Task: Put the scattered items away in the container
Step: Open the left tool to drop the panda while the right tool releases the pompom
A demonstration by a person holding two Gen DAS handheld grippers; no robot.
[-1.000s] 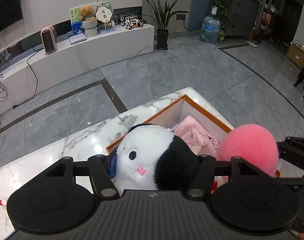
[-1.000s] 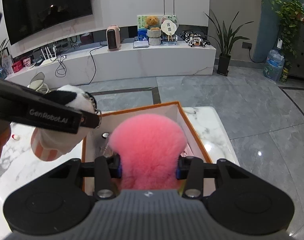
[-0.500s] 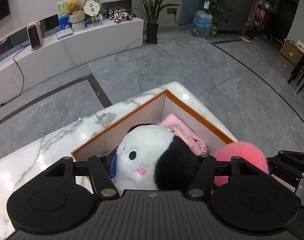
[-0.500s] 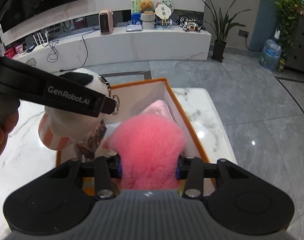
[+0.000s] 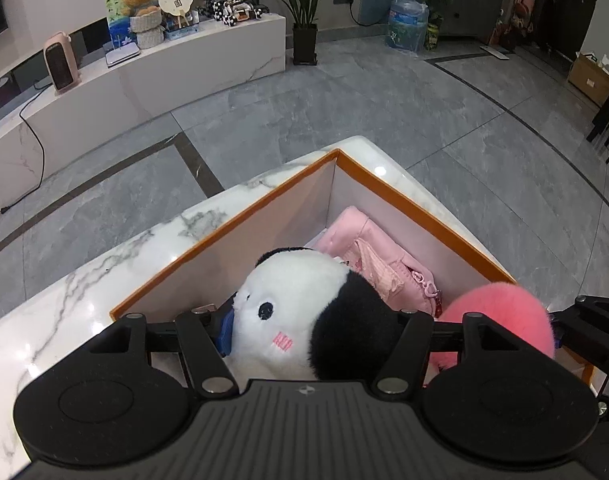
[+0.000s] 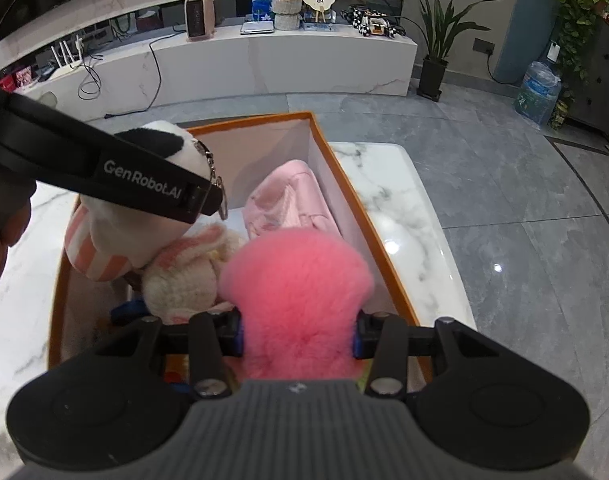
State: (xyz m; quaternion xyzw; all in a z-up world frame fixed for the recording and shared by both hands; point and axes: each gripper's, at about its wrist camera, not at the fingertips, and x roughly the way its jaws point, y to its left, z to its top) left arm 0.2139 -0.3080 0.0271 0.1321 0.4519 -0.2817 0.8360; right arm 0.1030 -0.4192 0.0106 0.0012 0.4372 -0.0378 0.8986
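Both grippers are over the box (image 5: 420,216) at once, each with a soft toy in its grip: the left gripper (image 5: 316,320) has its fingers clamped on the panda (image 5: 304,312), squeezing the white face on one side and the black patch on the other, and the panda hangs above the near-left part of the box, its striped pink-and-white foot just over the left rim in the right wrist view. A metal keychain (image 6: 214,178) dangles off the panda's head beside the gripper finger. The right gripper (image 6: 298,330) is closed on the pompom (image 6: 300,304), a fluffy pink ball bulging out between the blue pads, held over the right side of the box, close to the orange rim. The two toys are side by side, near each other but I can't tell if they touch. Down inside the box there's a pink pouch (image 5: 378,260) lying against the far right wall, and a cream knitted bunny (image 6: 188,276) with pink stripes sitting just left of the pompom, under the panda. The box stands on the marble table (image 5: 104,288), near its far corner, with grey floor beyond
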